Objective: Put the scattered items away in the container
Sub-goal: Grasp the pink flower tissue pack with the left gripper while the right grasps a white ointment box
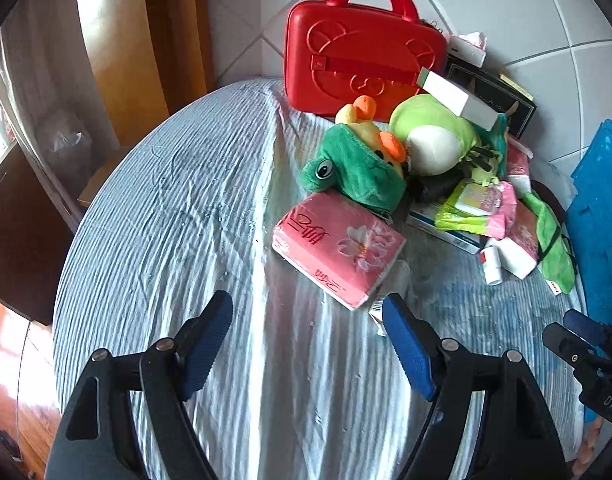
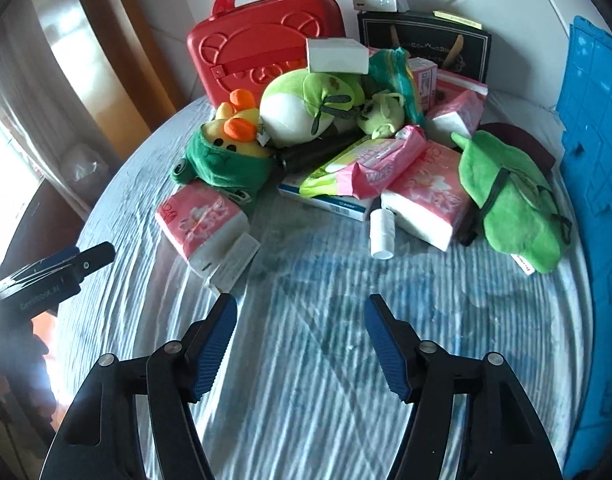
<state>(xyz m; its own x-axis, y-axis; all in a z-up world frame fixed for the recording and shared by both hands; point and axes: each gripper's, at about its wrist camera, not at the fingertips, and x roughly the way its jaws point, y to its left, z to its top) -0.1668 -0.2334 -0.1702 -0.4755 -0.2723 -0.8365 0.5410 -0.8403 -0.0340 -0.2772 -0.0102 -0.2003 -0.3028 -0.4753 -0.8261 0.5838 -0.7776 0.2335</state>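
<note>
A heap of items lies on a round table with a striped cloth (image 1: 166, 220). It includes a pink tissue pack (image 1: 337, 248) (image 2: 198, 220), a frog-and-duck plush (image 1: 357, 164) (image 2: 222, 152), a round green plush (image 2: 302, 108), a wipes pack (image 2: 365, 164), a white bottle (image 2: 381, 232) and a green plush mask (image 2: 513, 204). A closed red case (image 1: 357, 56) (image 2: 262, 44) stands behind them. My left gripper (image 1: 306, 304) is open and empty just short of the tissue pack. My right gripper (image 2: 301, 304) is open over bare cloth, short of the bottle.
A blue plastic crate (image 2: 593, 160) (image 1: 597, 220) stands on edge along the table's right side. A black gift box (image 2: 425, 44) and a white box (image 2: 335, 56) sit at the back of the heap. Tiled wall behind; wooden furniture lies left of the table.
</note>
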